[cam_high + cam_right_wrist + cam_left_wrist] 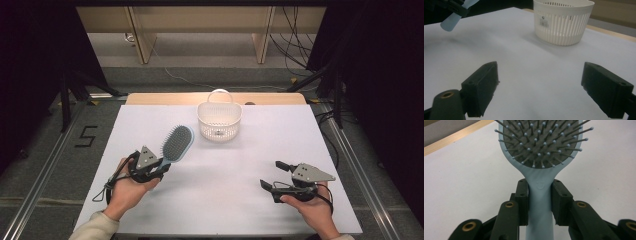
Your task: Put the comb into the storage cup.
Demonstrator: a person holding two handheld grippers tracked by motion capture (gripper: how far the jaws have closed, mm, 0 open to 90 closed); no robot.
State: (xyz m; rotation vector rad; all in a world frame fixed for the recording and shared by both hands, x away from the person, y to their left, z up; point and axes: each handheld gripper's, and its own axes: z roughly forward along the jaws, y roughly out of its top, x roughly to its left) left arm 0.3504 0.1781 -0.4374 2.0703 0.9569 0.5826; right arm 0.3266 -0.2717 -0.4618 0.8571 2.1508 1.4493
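Observation:
A pale blue hairbrush with a dark bristle pad is held above the white table at the left, its head pointing away toward the basket. My left gripper is shut on its handle. In the left gripper view the two black jaws press on both sides of the hairbrush just below the head, at my left gripper. My right gripper stands open at the right, low over the table, nothing between its fingers. In the right gripper view my right gripper faces the basket, and the brush handle's end shows top left.
A white slatted plastic basket with a handle stands at the back middle of the white table sheet; the basket carries a small label. A wooden edge runs behind it. Dark stands and cables flank the table.

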